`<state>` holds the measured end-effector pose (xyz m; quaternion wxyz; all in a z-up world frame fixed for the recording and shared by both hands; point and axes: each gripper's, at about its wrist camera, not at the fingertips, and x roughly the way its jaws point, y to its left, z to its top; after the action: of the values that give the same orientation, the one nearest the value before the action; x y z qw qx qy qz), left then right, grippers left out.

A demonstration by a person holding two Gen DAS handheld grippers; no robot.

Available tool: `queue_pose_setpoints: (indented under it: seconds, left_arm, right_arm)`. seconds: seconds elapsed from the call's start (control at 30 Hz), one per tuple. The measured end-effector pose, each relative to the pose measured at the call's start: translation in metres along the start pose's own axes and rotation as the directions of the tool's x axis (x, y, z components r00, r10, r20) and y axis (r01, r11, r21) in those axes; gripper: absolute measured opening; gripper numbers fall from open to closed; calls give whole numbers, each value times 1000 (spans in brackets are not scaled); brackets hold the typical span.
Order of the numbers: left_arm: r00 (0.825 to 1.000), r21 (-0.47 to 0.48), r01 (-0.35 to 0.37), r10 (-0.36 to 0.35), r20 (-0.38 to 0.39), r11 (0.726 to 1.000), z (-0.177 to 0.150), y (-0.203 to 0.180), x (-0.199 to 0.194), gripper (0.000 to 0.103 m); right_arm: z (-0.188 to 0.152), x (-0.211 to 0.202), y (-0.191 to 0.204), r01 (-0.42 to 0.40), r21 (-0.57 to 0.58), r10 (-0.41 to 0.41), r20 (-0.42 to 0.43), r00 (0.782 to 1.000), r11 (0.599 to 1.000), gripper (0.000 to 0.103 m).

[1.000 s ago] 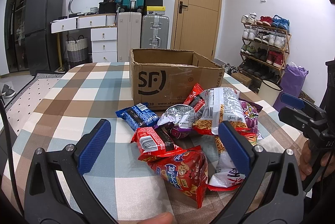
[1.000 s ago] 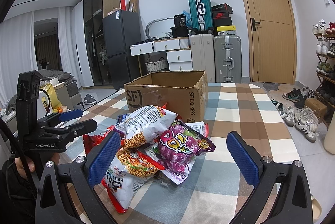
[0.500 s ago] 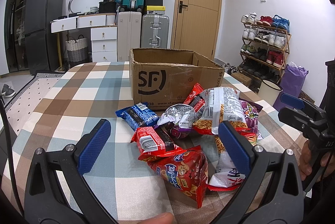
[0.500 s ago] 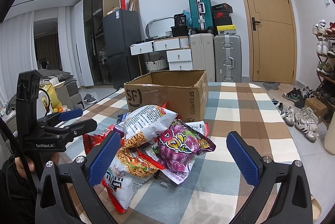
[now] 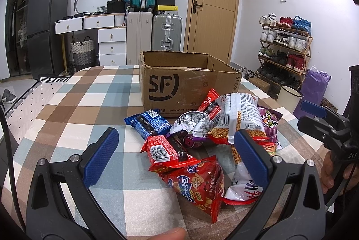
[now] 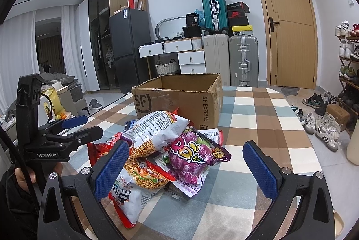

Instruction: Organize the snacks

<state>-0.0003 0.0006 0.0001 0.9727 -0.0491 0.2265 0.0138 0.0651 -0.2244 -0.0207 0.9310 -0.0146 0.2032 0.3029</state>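
We see a checked tablecloth (image 5: 67,110) covering the table, with a dark fridge (image 5: 42,29), white drawers (image 5: 112,42) and stacked suitcases (image 5: 154,36) along the back wall, a wooden door (image 5: 213,4), then a shoe rack (image 5: 285,49). Our left gripper (image 5: 175,157) and right gripper (image 6: 185,163) hover spread wide, empty. The snack packets (image 5: 202,139) lie heaped before the open cardboard box (image 5: 184,85).
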Motion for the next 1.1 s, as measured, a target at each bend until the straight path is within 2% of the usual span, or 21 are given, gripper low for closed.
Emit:
queue_pose_setpoints:
  seconds: [0.4, 0.57, 0.67, 0.77, 0.97, 1.1]
  left_arm:
    - [998, -32, -25, 23, -61, 999, -3, 12, 15, 102]
    - [995, 10, -19, 19, -96, 1000, -5, 7, 17, 102]
    - [995, 26, 3, 0, -104, 1000, -5, 5, 15, 102]
    - [989, 31, 30, -25, -148, 999, -3, 5, 19, 102]
    - [968, 5, 85, -81, -239, 996, -5, 11, 33, 102]
    - [957, 13, 115, -108, -268, 993, -10, 8, 38, 102]
  right_arm:
    - [1, 15, -6, 50, 23, -48, -85, 995, 998, 103]
    - [1, 32, -13, 19, 74, -6, -179, 984, 997, 103]
    - [3, 37, -18, 44, 91, -24, -206, 978, 995, 103]
    - [6, 44, -22, 96, 84, -74, -233, 970, 992, 103]
    - [5, 59, -30, 39, 157, 7, -285, 958, 987, 103]
    - [4, 72, -28, 36, 155, 16, -324, 946, 987, 102]
